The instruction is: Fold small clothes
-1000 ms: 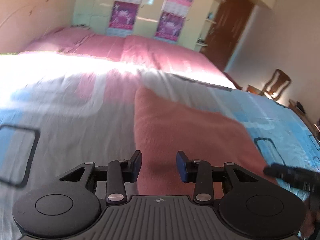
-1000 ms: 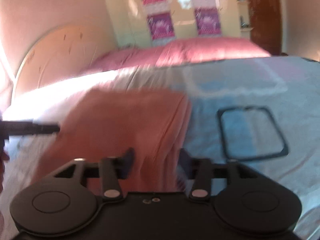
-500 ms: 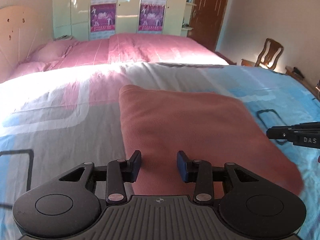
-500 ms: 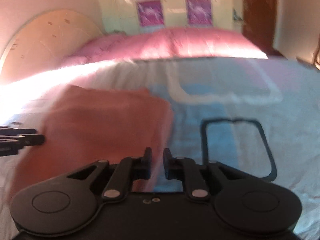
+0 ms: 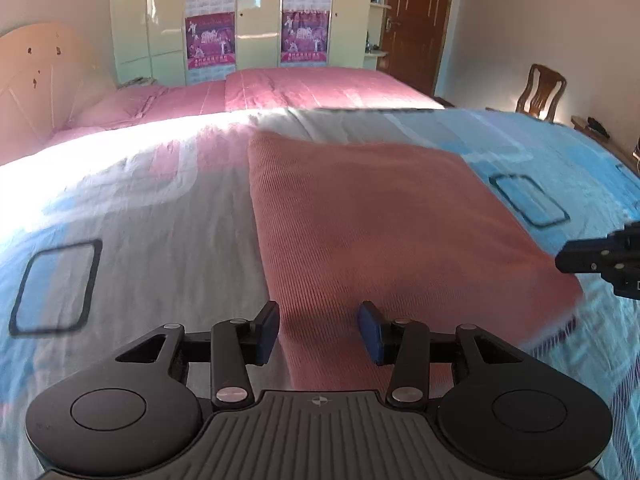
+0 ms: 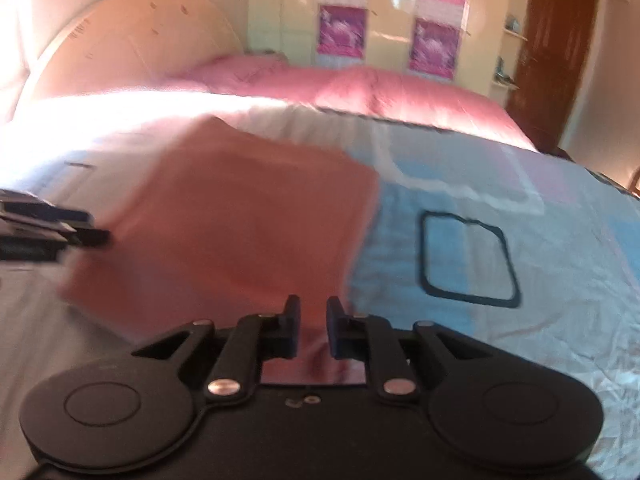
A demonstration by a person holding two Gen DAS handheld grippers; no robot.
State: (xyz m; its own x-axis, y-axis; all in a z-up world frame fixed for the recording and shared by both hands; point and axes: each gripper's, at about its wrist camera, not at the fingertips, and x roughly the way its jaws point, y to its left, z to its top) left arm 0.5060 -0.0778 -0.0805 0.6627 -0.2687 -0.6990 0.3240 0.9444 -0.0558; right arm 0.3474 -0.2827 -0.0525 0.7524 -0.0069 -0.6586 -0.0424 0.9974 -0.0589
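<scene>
Left wrist view: your left gripper has its blue-padded jaws moderately apart and has just been opening; they straddle the near left edge of the salmon-pink ribbed knit garment without pressing it. That garment lies flat as a rough rectangle on the pale blue, grey and white patterned bedsheet. This view alone shows its crisp left edge, the wooden chair by the far wall and the brown wooden door.

From the right wrist camera, your right gripper has its jaws drawn narrow after just closing. Pink cloth shows in the slim gap, but blur keeps you from telling whether the pads pinch it. Only here do you see the garment's right edge and the cream arched headboard in full.

Each gripper's black tip enters the other's frame at the side, cut off by the border. The right view is smeared throughout, so the weave and the near hem are lost. In the left view the garment's near right corner dissolves into blur, and the gripper body hides the near hem.

Open sheet lies on both sides of the garment, and a pink quilted bedspread lies beyond it.
</scene>
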